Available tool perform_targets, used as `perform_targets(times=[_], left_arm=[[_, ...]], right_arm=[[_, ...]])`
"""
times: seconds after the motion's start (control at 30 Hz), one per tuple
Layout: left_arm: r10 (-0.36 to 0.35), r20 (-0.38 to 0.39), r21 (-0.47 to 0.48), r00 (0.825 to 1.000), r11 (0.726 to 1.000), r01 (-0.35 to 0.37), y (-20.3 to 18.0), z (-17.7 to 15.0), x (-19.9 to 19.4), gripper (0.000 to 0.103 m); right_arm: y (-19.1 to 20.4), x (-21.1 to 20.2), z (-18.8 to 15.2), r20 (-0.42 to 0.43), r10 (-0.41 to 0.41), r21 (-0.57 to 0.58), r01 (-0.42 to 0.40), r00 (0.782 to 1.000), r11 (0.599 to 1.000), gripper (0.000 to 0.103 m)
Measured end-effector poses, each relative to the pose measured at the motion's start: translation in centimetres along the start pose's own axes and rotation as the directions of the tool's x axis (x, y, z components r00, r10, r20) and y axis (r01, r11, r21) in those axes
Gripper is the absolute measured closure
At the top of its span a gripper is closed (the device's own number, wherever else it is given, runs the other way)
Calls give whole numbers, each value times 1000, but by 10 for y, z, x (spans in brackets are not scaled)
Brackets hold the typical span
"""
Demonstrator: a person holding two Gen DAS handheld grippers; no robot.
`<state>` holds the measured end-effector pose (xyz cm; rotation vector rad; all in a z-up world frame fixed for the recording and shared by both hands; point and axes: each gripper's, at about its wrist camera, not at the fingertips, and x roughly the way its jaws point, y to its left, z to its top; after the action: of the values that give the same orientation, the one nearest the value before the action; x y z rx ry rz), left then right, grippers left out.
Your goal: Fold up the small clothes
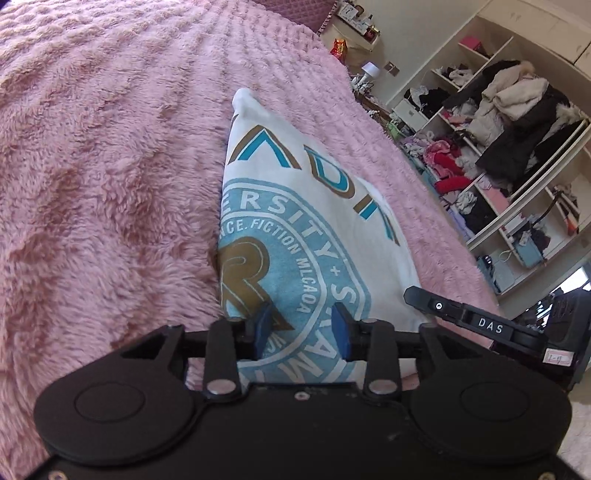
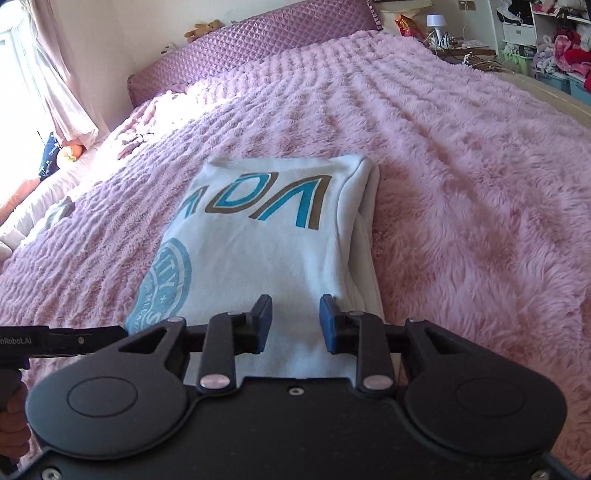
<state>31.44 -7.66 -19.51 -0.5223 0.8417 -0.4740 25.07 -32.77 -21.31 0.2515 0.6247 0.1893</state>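
A white T-shirt (image 1: 291,221) with blue and brown print lies folded into a narrow rectangle on the pink fluffy bedspread (image 1: 110,166). My left gripper (image 1: 303,325) is open, its blue pads just over the shirt's near edge, holding nothing. The right gripper's black body (image 1: 480,317) shows beside it on the right. In the right wrist view the same shirt (image 2: 266,236) lies ahead, its folded edge on the right. My right gripper (image 2: 295,317) is open and empty over the shirt's near end. The left gripper's body (image 2: 55,339) shows at the left.
The pink bedspread (image 2: 443,166) spreads wide around the shirt. A purple quilted headboard (image 2: 258,40) stands at the far end. Open wardrobe shelves (image 1: 498,147) packed with clothes stand past the bed's right edge. A nightstand with a small lamp (image 2: 436,22) is beside the headboard.
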Motion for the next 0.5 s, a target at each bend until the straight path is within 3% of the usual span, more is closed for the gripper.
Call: perform_targets(times=[0.03,0.1,0.2,0.33,0.4,0.5], left_arm=[[-6,11,-20,1000,1000,7,3,7,-4,31],[-34,45,-66,998,997,36,15,23,-11,30],[-81,28,-165,996,983,84,41,44,-3,30],[-182,-41,-341,982,927,158,75,53,29,30],[-220,-72,-385,973,906,176,82,54,44,30],[-276,-112,-414,955,886,208,85,59,66,27]], right_arm=[[-6,-5,5,19,22,15,-22,1000,1000,63],[-23,-10,15,41,76,59,-78,996,995,47],[-53,-5,24,37,141,152,-145,989,978,47],[-90,21,23,21,261,336,-253,965,907,46],[-101,36,19,25,337,404,-318,941,858,46],[-101,57,17,8,383,438,-348,924,829,44]])
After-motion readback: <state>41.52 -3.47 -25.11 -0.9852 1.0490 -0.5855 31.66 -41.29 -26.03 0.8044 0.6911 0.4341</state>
